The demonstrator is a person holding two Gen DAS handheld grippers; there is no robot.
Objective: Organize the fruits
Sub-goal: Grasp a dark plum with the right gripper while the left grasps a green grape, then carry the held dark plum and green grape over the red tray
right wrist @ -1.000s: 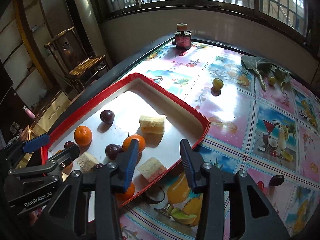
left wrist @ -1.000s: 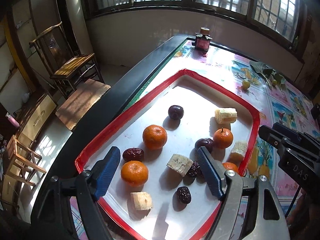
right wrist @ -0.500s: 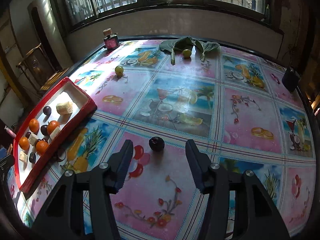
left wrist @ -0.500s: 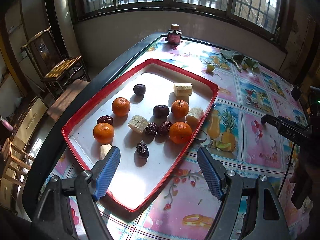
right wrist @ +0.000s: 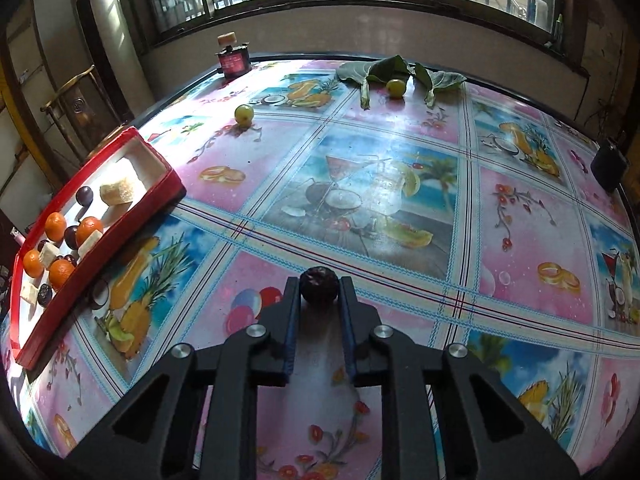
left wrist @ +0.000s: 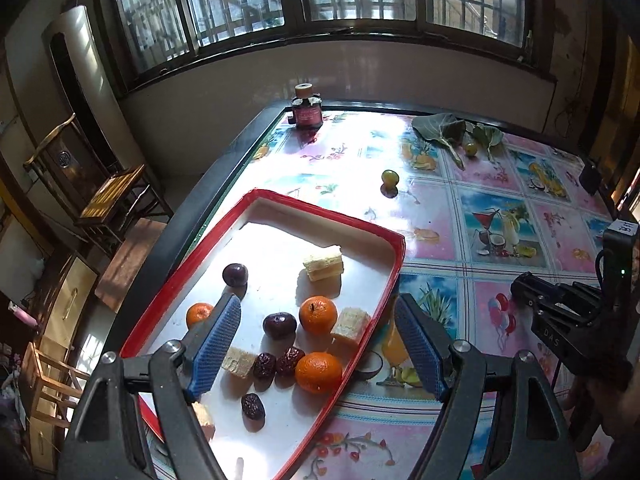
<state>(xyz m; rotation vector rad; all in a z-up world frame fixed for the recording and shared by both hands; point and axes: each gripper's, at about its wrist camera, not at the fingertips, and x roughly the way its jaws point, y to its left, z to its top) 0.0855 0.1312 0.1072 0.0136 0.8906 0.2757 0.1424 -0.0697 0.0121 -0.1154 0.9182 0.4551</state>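
**A:** Status on the right gripper (right wrist: 319,292)?

**Me:** Jaws drawn in around the dark plum (right wrist: 319,284), one finger on each side, right at my fingertips. It looks pinched at its widest part. Can't tell whether it's off the table (right wrist: 400,184) or resting on it.

**A:** Left?

**Me:** Left gripper (left wrist: 320,340) is wide open with nothing in it, hanging over the near end of the red tray (left wrist: 394,280). Oranges, dark fruits and pale cake-like blocks sit just ahead of its fingers.

**A:** How will the plum handle?

**Me:** My guess: light, round, smooth skin, soft flesh. A hard squeeze bruises it; a loose one lets it roll out forward. Hold across the middle, pads square to it, only enough force to stop slip. It's seated at the finger ends, not deep, so margin is thin. I'd carry it level, no jerks.

**A:** Destination?

**Me:** Tray is well off to my right gripper's left, far across the cloth. Bare floor at its far end, beyond the cake block (right wrist: 122,190).

**A:** Other strays?

**Me:** Green fruit (right wrist: 244,114) far ahead-left, and another (right wrist: 395,88) on the leaves (right wrist: 380,70) near the far edge.
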